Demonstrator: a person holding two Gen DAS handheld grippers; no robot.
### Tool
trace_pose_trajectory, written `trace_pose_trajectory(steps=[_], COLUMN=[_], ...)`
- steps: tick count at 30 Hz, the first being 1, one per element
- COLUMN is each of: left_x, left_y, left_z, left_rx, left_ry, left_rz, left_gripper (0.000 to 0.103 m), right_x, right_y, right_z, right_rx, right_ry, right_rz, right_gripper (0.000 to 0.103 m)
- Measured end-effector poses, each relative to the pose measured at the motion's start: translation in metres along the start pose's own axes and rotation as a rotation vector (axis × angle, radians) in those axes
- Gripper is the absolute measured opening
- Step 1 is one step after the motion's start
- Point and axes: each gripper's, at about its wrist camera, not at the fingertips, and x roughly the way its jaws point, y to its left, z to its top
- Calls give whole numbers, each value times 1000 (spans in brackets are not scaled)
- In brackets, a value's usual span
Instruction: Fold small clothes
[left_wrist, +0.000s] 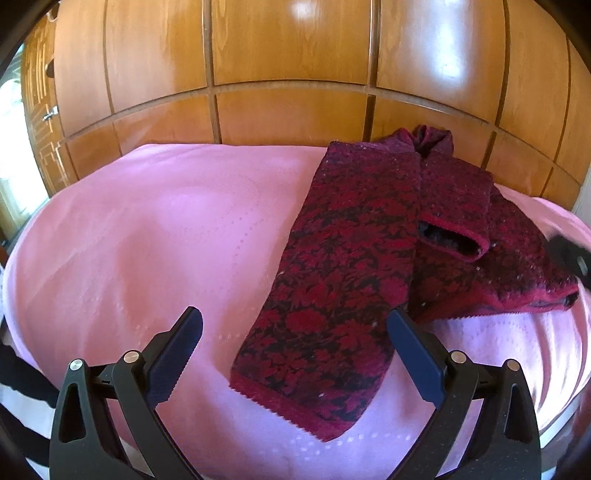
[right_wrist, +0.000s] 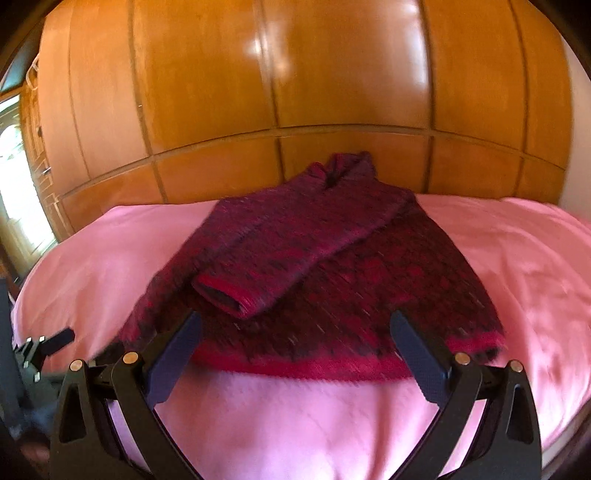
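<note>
Left wrist: left gripper (left_wrist: 295, 325) spread, empty; right gripper (right_wrist: 295, 328) likewise. Sweater (left_wrist: 343, 266) half-folded on pink blanket (left_wrist: 147, 240); pinch hem corners evenly, fold toward collar.

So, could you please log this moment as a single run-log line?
left gripper: open, empty | right gripper: open, empty | sweater: on pink bedspread, one sleeve folded across front | fold: unfinished

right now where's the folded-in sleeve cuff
In the right wrist view the sleeve cuff lies on the sweater, left of centre, just beyond the open right gripper.
</note>
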Motion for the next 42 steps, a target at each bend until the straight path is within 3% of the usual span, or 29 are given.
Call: trace_pose_trajectory(steps=[5, 6, 8, 10, 12, 16, 20, 22, 26, 27, 28, 30, 31, 33, 36, 38, 40, 42], left_x=[9, 13, 22, 28, 23, -4, -9, -4, -6, -6, -4, -8, -11, -7, 7, 22, 41, 45], left_y=[-2, -2, -2, -2, 3, 27, 55, 71, 75, 71, 67, 55, 47, 32, 11, -3, -7, 2], left_z=[-8, -10, -11, -10, -3, 31, 69, 85, 89, 86, 81, 66, 57, 47, 27, 16, 9, 14], left_rx=[53, 57, 68, 73, 55, 0, -54, -102, -122, -100, -88, -79, -57, 17, 117, 201, 231, 198], left_ry=[23, 31, 60, 82, 65, -50, -114, -110, -99, -80, -57, -81, -109, -56, 5, 61, 140, 141], left_rz=[-5, -10, -48, -110, -165, -228, -202, -181, -214, -231, -250, -245, -242, -269, -250, -204, -223, -253], left_gripper=[81, 74, 54, 14, 0, 0, 0, 0, 0, 9, 48, 91, 91, 91, 89, 66, 5, 3], right_x=[51, 64, 100, 118, 115, 78, 35, 18, 2, 4, 8, 17, 22, 27, 40, 47, 57, 68], right_y=[31, 38, 52, 55, 45, 7, -42, -75, -136, -154, -176, -214, -237, -271, -322, -347, -370, -386], right_z=[18, 19, 15, 8, 15, 44, 81, 101, 124, 129, 133, 137, 139, 141, 145, 148, 149, 149], right_rx=[-108, -140, -244, -298, -283, -161, -76, -33, 8, 31, 68, 142, 184, 240, 306, 342, 365, 400], right_ry=[44, 66, 166, 206, 173, 75, -41, -87, -132, -128, -121, -104, -94, -84, -64, -53, -25, 5], right_rz=[43, 26, 9, -4, -18, 30, 10, -36, -171, -201, -236, -287, -327, -394, -527, -580, -659, -687], right_gripper=[89, 87, 72, 30, 6, 5, 5, 5, 4, 4, 4, 4, 4, 4, 4, 4, 4, 4])
